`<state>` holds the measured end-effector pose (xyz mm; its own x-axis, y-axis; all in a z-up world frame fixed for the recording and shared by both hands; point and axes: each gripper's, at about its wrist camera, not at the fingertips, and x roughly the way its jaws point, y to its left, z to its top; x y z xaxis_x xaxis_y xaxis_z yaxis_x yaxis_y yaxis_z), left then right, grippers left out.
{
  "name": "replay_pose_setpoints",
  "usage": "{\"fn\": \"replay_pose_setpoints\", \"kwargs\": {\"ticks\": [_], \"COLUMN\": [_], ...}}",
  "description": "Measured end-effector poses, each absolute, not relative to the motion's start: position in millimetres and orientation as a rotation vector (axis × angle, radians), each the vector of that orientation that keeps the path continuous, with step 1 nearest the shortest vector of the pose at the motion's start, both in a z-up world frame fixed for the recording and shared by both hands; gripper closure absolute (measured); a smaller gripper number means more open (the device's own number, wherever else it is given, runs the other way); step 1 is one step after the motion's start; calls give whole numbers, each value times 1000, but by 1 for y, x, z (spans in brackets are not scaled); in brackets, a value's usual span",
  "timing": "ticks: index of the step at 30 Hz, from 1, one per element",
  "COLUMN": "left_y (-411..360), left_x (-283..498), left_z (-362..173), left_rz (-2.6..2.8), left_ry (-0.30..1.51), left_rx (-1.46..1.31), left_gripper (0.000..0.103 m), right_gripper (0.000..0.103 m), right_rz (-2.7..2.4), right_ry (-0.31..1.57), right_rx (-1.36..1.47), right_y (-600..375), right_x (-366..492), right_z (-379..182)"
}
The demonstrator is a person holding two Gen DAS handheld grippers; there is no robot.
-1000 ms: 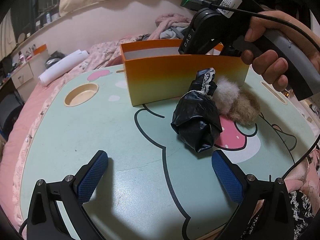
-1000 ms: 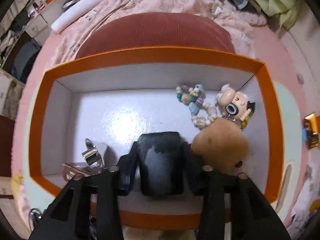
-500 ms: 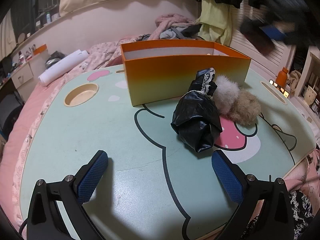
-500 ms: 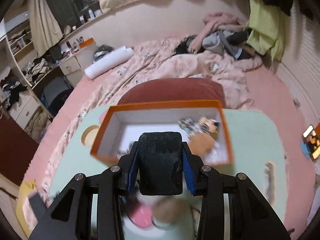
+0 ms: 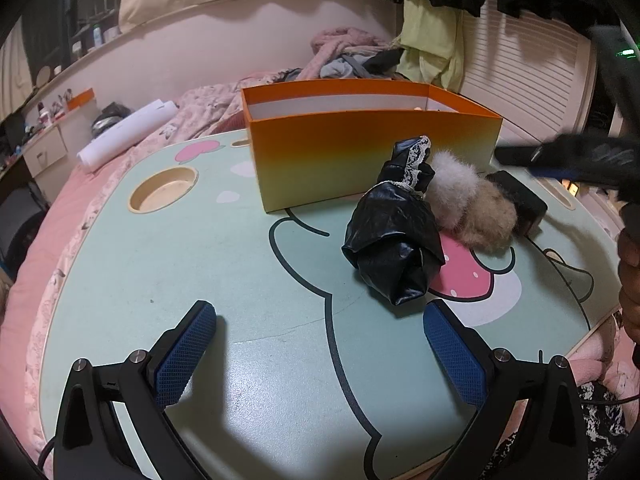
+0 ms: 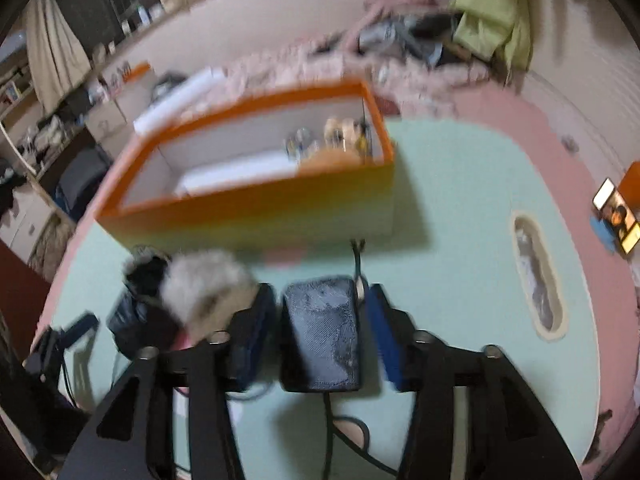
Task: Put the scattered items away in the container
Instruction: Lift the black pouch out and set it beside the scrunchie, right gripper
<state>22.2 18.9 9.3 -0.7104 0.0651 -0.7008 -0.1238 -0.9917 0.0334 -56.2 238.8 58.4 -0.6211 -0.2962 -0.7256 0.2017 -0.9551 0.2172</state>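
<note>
An orange box (image 5: 372, 160) stands at the back of the mint-green cartoon table (image 5: 160, 280). In front of it lie a crumpled black bag with lace trim (image 5: 392, 236), a white fluffy ball (image 5: 452, 188) and a tan fluffy ball (image 5: 488, 216). Behind the tan ball a black case (image 5: 520, 200) rests on the table. My right gripper (image 6: 318, 294) straddles that case (image 6: 320, 336); its jaws are opening and a gap shows at each pad. The box (image 6: 248, 200) holds beads, a small figure and a tan ball at its right end. My left gripper (image 5: 320, 344) hovers open near the table's front, empty.
A round cup hollow (image 5: 164, 194) is sunk in the table's left side and a long slot (image 6: 538, 276) in its right. A white paper roll (image 5: 124, 136) lies on the pink bedding behind. A cable (image 6: 332, 420) runs under my right gripper. A lit phone (image 6: 616, 216) lies off the table's right edge.
My right gripper came away from above the box with the black case, sank to the table right of the fluffy balls, and its jaws parted from the case. The left gripper stayed still.
</note>
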Motion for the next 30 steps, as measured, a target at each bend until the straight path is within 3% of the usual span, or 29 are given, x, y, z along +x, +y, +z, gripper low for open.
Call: {"fn": "replay_pose_setpoints", "kwargs": {"ticks": [1,2,17,23,30], "left_y": [19,19,19,18,25], "left_x": [22,22,23,24,10], "left_z": [9,9,9,10,89], "left_rz": [2812,2812,2812,2836,2801], "left_ry": [119,119,120,120,11], "left_rx": [-1148,-1147,-1147,-1158,-953], "left_gripper": [0,0,0,0,0], "right_gripper": [24,22,20,2,1], "right_rz": [-2619,-2639,-2660,-2685,-2686], "right_ry": [-182,-185,107,112,100], "right_rx": [1120,1063,1087,1053,1051], "right_y": [240,242,227,228,231], "right_x": [-48,-42,14,11,11], "right_z": [65,69,21,14,11]}}
